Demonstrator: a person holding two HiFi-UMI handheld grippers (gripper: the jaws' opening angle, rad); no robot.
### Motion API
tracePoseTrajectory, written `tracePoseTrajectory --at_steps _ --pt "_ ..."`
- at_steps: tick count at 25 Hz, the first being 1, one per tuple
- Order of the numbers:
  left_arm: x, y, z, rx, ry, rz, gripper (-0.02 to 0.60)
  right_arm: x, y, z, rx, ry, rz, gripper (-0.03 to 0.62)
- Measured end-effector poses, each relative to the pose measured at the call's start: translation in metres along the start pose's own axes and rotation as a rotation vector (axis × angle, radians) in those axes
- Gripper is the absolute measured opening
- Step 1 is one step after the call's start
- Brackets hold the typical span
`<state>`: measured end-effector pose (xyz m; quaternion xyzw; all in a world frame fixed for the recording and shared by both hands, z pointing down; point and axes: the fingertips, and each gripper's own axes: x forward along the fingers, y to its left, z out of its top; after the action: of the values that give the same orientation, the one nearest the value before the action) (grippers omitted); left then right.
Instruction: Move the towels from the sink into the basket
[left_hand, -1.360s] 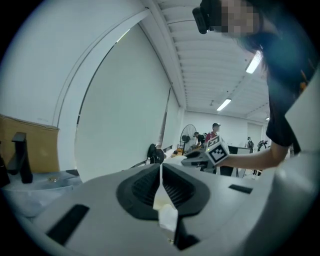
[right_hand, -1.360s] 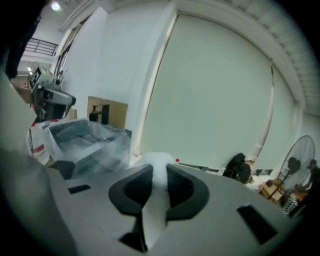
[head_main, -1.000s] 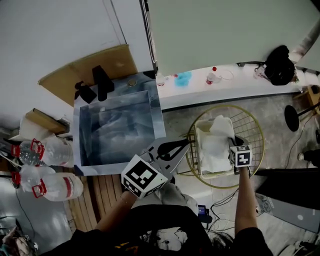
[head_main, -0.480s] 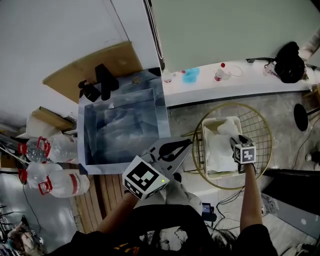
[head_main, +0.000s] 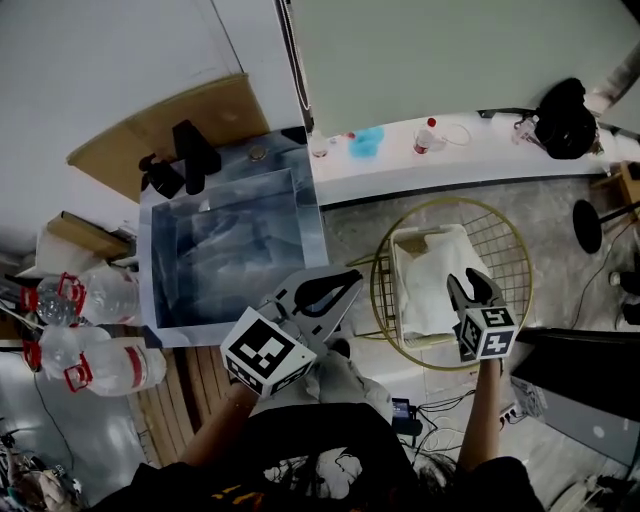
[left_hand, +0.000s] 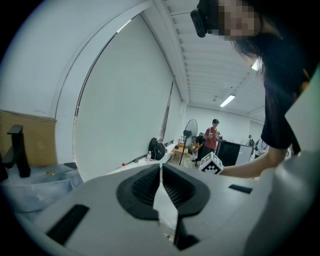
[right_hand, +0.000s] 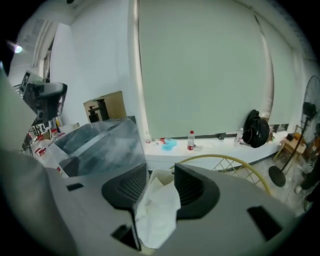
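Towels (head_main: 430, 285) lie white and crumpled in a white tub (head_main: 397, 300) that sits inside the round gold wire basket (head_main: 452, 200) on the floor, to the right of the sink (head_main: 305, 215). My right claw (head_main: 468, 280) hangs just above them with its marker cube (head_main: 487, 332) facing up at me. Its jaws have just been opening and now stand apart. In the right gripper view I see towel cloth through the gap between the two dark pads, but the pads do not press on it, so the cloth is loose in the tub and I hold nothing on that side.

My left claw (head_main: 350, 282) floats between the sink's near right corner and the basket, pointing up and to the right in the head view. In the left gripper view its jaws are together at the tips with nothing between them.

A black tap (head_main: 190, 155) stands at the sink's far edge. Clear bottles with red handles (head_main: 100, 300) lie on the floor to the sink's left.
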<state>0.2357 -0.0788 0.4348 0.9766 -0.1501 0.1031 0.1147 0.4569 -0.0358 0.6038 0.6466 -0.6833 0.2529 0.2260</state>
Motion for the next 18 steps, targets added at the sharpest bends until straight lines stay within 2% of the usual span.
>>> tracePoseTrajectory --at_steps 5,9,13,18 --pt "-0.027 0.004 0.0 -0.007 -0.025 0.024 0.017 -0.027 0.058 0.044 -0.051 -0.099 0.066 0.154" --pt "-0.067 0.013 -0.006 -0.006 -0.039 0.073 0.017 -0.042 0.116 0.083 -0.078 -0.198 0.118 0.126" --pt "-0.119 0.021 -0.013 -0.006 -0.058 0.131 0.017 -0.059 0.188 0.111 -0.092 -0.292 0.186 0.098" --pt "-0.194 0.028 -0.022 -0.008 -0.089 0.191 0.017 -0.078 0.287 0.128 -0.115 -0.361 0.291 0.089"
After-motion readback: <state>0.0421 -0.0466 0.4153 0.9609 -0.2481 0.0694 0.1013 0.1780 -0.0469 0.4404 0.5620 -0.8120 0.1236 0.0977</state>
